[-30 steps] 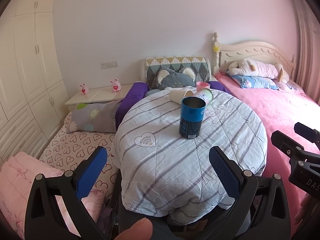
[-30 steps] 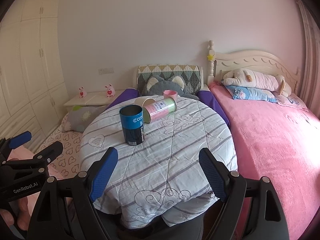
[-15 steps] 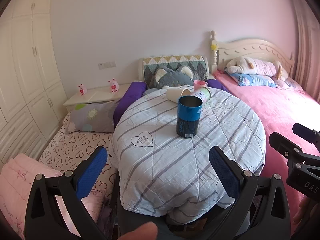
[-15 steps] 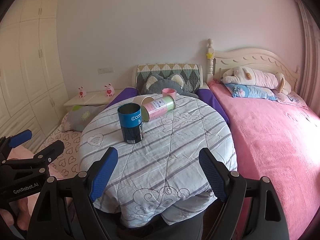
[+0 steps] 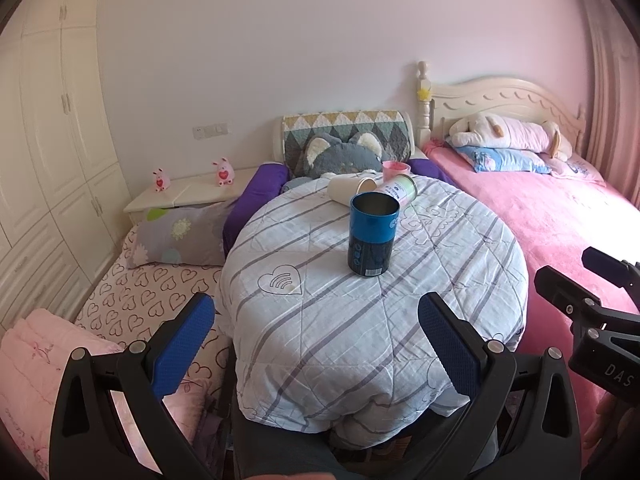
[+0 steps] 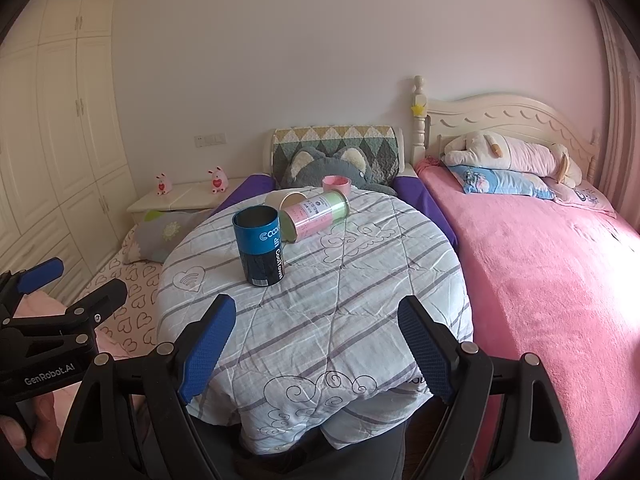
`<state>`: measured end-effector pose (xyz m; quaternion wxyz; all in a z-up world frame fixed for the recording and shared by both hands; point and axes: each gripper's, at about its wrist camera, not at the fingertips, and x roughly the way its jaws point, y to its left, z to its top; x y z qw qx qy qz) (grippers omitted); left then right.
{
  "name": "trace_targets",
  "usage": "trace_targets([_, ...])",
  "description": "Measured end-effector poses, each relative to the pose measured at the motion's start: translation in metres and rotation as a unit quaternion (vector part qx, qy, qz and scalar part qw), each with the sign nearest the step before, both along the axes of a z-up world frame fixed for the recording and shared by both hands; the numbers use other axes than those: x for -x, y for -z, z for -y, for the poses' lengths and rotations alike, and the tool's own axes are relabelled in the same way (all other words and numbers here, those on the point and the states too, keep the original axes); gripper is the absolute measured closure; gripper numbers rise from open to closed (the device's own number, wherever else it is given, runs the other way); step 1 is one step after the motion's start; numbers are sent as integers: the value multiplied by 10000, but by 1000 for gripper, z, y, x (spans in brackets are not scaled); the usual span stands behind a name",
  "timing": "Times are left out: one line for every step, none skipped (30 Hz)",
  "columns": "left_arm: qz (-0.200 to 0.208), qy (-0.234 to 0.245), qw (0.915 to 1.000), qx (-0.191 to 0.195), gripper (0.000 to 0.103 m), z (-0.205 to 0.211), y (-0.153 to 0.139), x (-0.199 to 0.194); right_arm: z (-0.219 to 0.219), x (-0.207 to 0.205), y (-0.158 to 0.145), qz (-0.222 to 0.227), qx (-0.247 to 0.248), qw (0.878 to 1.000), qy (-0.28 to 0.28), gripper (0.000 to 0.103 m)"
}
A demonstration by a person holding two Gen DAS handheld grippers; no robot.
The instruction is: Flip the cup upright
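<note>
Both grippers hover before the round table, jaws spread wide, holding nothing.
Left gripper and right gripper level; blue cup upright mid-table, pink-green cup on its side behind.

You see a blue-and-black can on the grey-striped white quilt, a pink-and-green can behind, a pink bedspread right.
</note>
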<state>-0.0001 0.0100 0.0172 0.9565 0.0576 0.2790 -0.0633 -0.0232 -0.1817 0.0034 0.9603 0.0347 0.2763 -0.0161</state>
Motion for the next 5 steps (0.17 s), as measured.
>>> trace_targets([9, -1, 10000, -1, 0, 0, -1, 0, 0, 0, 0, 0, -3, 10000, -1, 19])
trace_targets([24, -6, 10000, -9, 0, 0, -1, 0, 0, 0, 0, 2, -5, 10000, -1, 19])
trace_targets([28, 4, 10000, -14, 0, 0, -1, 0, 0, 0, 0, 4, -2, 10000, 3, 19])
trace_targets([25, 14, 10000, -19, 0, 0, -2, 0, 0, 0, 0, 2, -1, 10000, 4, 19])
trace_targets([4, 42, 10000, -28, 0, 1, -2, 0, 0, 0, 0, 3, -4, 10000, 2, 19])
